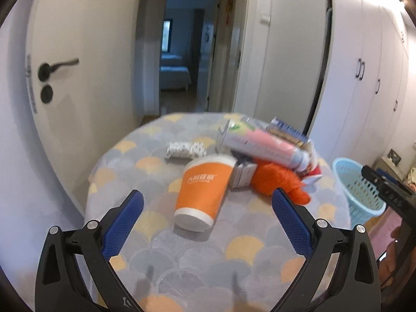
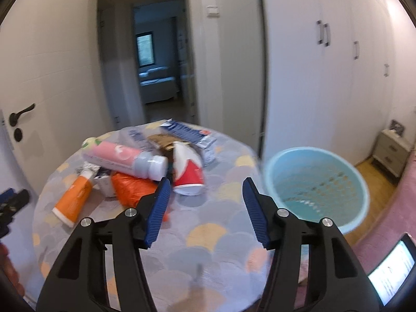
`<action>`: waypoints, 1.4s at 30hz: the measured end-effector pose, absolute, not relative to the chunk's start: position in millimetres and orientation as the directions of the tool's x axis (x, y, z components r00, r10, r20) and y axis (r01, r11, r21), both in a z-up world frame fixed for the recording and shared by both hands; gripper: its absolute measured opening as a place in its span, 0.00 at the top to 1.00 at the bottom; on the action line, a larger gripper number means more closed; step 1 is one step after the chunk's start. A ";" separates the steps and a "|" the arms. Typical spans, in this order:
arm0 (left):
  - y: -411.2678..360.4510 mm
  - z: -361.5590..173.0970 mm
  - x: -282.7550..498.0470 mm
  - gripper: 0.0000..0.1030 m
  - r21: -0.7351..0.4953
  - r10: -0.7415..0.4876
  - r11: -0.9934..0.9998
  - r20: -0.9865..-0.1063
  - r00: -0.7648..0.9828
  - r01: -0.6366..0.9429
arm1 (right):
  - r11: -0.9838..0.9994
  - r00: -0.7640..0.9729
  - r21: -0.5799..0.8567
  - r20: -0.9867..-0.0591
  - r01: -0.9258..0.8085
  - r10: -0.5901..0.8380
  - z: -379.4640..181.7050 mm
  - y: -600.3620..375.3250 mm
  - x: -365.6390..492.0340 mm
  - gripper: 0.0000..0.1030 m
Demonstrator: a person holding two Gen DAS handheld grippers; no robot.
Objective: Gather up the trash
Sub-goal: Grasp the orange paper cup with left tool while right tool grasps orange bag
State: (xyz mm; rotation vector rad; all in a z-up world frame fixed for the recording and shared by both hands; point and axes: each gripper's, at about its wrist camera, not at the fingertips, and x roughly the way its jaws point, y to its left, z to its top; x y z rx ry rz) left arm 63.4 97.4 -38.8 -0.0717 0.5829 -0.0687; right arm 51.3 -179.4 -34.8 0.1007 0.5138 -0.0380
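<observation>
Here both tongs [image 1: 208, 197] [image 2: 206, 184] hover agape over the table [image 1: 197, 260].

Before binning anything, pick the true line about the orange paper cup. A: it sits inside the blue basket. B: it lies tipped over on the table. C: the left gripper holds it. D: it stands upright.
B: the orange paper cup lies on its side on the table, ahead of the open left gripper.
</observation>
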 end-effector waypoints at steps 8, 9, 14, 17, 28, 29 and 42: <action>104.6 -73.2 109.3 0.08 -0.094 -0.087 0.995 -0.642 0.762 0.035 | 0.987 0.797 0.125 -0.583 -0.101 0.156 -60.6 -147.2 96.6 0.46; 104.8 -76.9 115.0 0.08 -0.096 -0.086 0.995 -0.654 0.752 0.031 | 0.985 0.787 0.128 -0.592 -0.119 0.172 -63.7 -142.5 101.8 0.45; 99.7 -89.5 136.8 0.08 -0.077 -0.074 0.997 -0.688 0.722 0.030 | 0.978 0.746 0.110 -0.634 -0.175 0.205 -79.2 -116.8 131.7 0.38; 92.7 -95.8 145.7 0.08 -0.053 -0.059 0.998 -0.710 0.701 0.031 | 0.976 0.726 0.105 -0.655 -0.191 0.212 -86.0 -108.4 146.2 0.32; 83.6 -111.0 159.1 0.36 0.018 -0.004 0.999 -0.748 0.664 0.026 | 0.967 0.657 0.114 -0.716 -0.227 0.238 -110.2 -87.3 187.2 0.29; 83.6 -111.8 159.6 0.37 0.019 -0.002 1.000 -0.752 0.660 0.025 | 0.968 0.654 0.114 -0.719 -0.224 0.236 -111.1 -86.0 189.6 0.29; 89.6 -85.3 123.7 0.39 -0.002 -0.004 1.000 -0.689 0.725 0.004 | 0.939 0.610 0.196 -0.718 -0.284 0.335 -101.7 -92.2 160.4 0.70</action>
